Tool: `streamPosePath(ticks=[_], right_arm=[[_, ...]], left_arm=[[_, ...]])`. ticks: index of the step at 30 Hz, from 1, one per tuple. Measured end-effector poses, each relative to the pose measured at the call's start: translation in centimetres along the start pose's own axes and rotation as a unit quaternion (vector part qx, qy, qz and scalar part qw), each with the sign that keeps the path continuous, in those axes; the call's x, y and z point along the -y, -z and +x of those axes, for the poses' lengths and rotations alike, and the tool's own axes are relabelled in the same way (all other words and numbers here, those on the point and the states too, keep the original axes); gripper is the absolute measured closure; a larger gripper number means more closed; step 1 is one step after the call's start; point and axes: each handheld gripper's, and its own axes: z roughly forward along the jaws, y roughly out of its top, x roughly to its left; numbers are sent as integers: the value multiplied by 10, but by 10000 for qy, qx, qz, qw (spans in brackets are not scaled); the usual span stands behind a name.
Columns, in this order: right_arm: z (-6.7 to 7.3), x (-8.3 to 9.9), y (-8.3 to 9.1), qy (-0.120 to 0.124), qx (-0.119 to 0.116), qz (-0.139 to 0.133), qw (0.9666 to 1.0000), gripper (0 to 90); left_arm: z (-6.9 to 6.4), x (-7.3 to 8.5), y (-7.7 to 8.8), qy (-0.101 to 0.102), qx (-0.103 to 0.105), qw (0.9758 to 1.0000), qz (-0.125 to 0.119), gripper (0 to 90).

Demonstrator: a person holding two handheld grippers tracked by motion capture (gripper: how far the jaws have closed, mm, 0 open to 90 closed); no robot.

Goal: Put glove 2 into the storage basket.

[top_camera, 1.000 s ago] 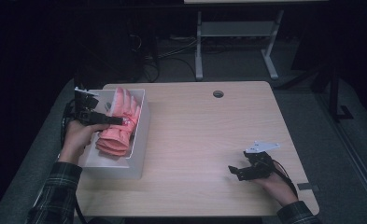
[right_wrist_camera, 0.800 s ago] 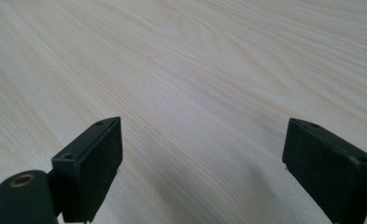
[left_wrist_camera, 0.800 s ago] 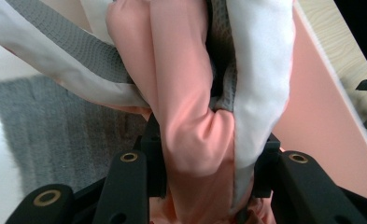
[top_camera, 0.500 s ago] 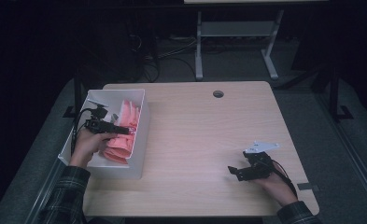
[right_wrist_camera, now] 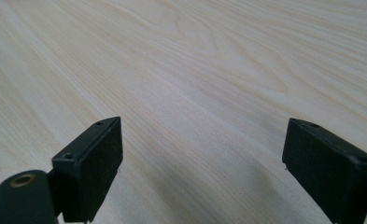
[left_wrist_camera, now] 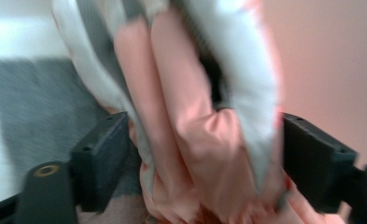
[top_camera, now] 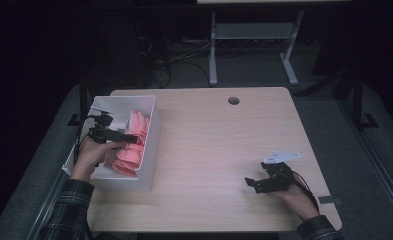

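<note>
Pink cloth (top_camera: 131,145) lies folded in the white bin (top_camera: 151,131) at the worktop's (top_camera: 219,145) left edge. The left gripper's (left_wrist_camera: 204,154) fingers have just been opening and stand released around it. Lift straight up without snagging. The right gripper (top_camera: 254,183) rests on the worktop, fingers spread, empty.

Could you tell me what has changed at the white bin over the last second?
The left gripper drew back toward the person over the white bin, and its jaws have just been opening, with the pink cloth still between them. The right gripper stayed open on the table.
</note>
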Motion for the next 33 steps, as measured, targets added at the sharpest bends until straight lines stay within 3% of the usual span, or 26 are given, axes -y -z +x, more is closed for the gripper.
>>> streamPosePath(ticks=[3,8,15,29,33], right_arm=[[-1,0,2,-34,-11,-9,10000,120],[0,-1,1,15,11,-15,10000,120],[0,-1,1,8,17,22,10000,120],[1,-1,2,-9,15,36,10000,120],[1,-1,2,-10,18,23,10000,120]], left_arm=[[-6,-7,15,-176,-89,9996,-181,170],[-26,-18,36,-484,-54,9976,-491,166],[-58,-29,44,-906,92,9933,-718,166],[-146,-33,12,-1734,401,9812,-739,166],[-175,-29,-7,-1937,499,9776,-653,168]])
